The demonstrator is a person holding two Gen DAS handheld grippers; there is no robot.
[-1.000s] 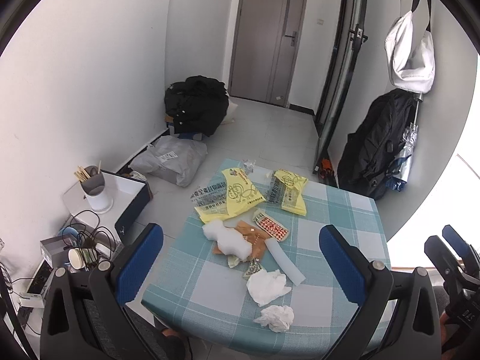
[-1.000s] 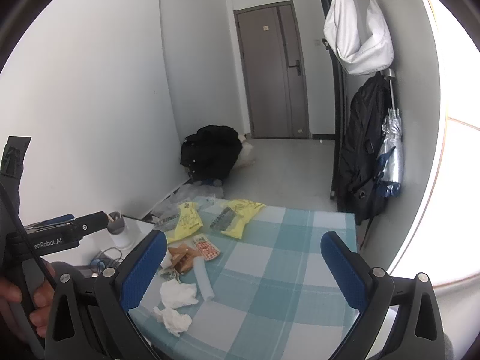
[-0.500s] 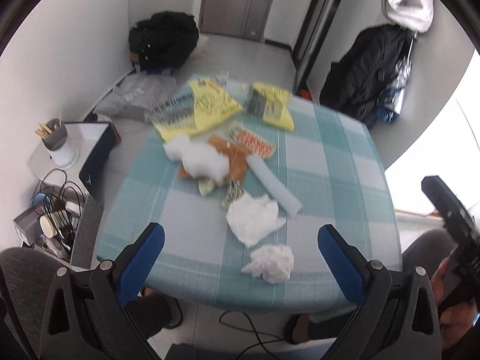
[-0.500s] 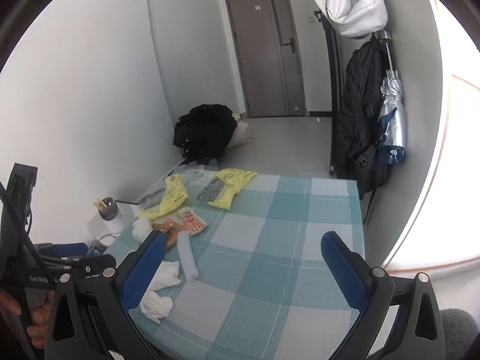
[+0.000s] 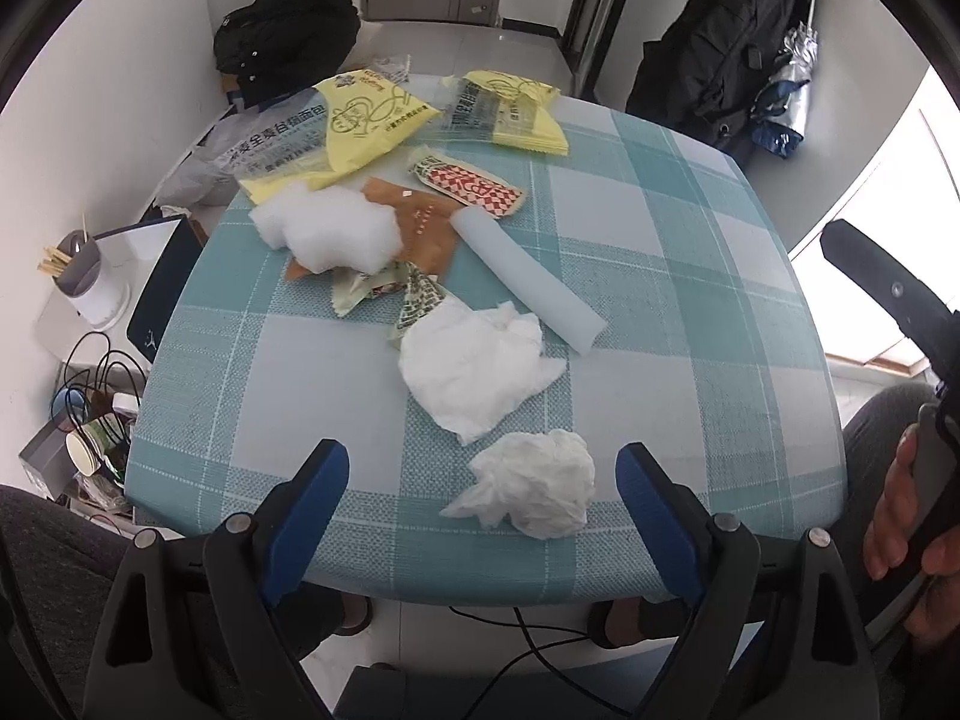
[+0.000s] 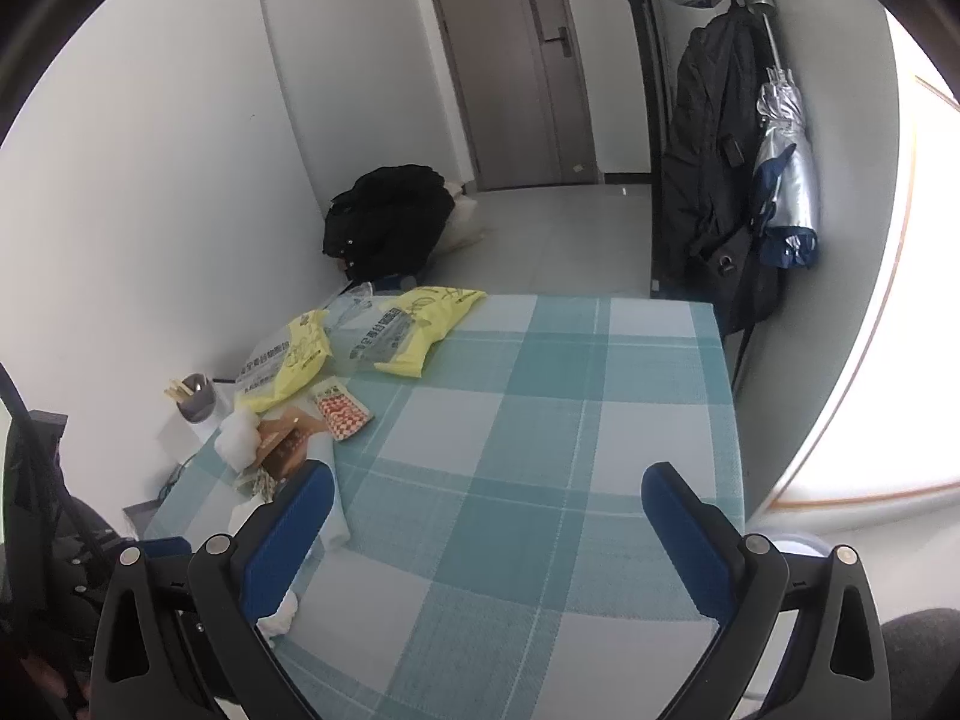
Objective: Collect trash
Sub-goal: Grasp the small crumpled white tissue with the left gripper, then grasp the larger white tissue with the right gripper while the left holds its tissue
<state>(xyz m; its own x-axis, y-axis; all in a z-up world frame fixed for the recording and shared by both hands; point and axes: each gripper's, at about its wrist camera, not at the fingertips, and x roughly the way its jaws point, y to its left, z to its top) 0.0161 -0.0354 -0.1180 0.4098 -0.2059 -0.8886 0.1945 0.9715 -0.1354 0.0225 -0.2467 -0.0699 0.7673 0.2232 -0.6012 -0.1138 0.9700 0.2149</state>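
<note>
Low in the frame, left gripper [image 5: 483,483] narrowing, right gripper [image 6: 486,498] agape, both empty; crumpled tissue [image 5: 531,492] could slip off table [image 5: 690,312]

My left camera looks steeply down, close over the desk [image 5: 660,276]; my right camera looks shallower across it. Both share the yellow wrappers [image 5: 366,120].

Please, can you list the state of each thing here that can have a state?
Left gripper: open, jaws just closing, crumpled white tissue ball between, untouched.
Right gripper: open, empty.
Grey door: closed.
Silver folding umbrella: folded, hanging.
Yellow snack wrappers: flattened.
</note>
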